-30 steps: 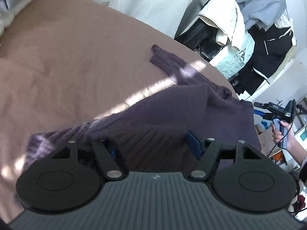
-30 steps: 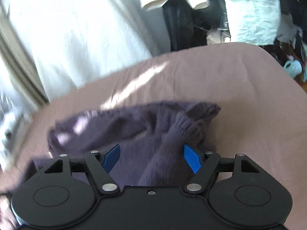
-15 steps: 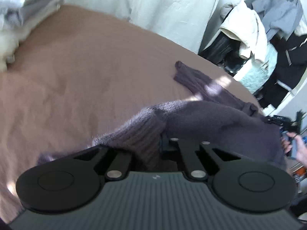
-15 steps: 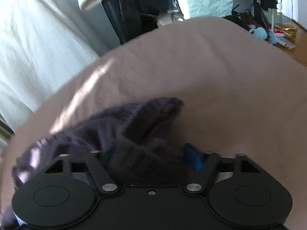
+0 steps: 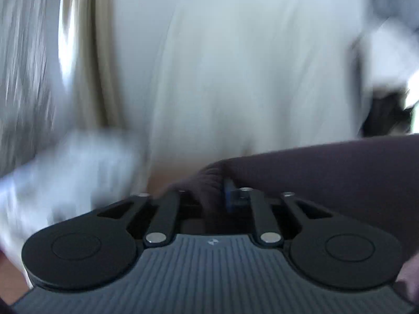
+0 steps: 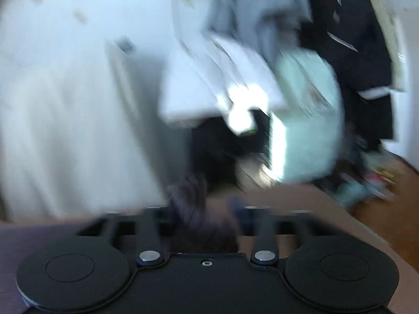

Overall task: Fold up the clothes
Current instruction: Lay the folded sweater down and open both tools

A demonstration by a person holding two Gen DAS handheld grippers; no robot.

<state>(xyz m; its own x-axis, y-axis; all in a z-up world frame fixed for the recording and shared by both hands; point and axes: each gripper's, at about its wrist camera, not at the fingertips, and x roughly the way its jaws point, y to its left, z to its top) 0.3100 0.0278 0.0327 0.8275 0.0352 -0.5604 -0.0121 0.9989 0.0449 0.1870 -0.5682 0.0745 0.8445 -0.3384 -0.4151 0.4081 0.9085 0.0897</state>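
The left gripper [image 5: 212, 198] holds a bunched edge of the dark purple sweater [image 5: 327, 172]; its jaws have just been opening a little, with the knit between them. The right gripper [image 6: 209, 209] likewise has a wad of the sweater between its jaws, which have just been opening; blur hides whether its pads press. The sweater is lifted above the brown bed [image 6: 301, 198], stretched between both grippers. Progress is judged early: no completed fold is visible, and laying out and folding remain.
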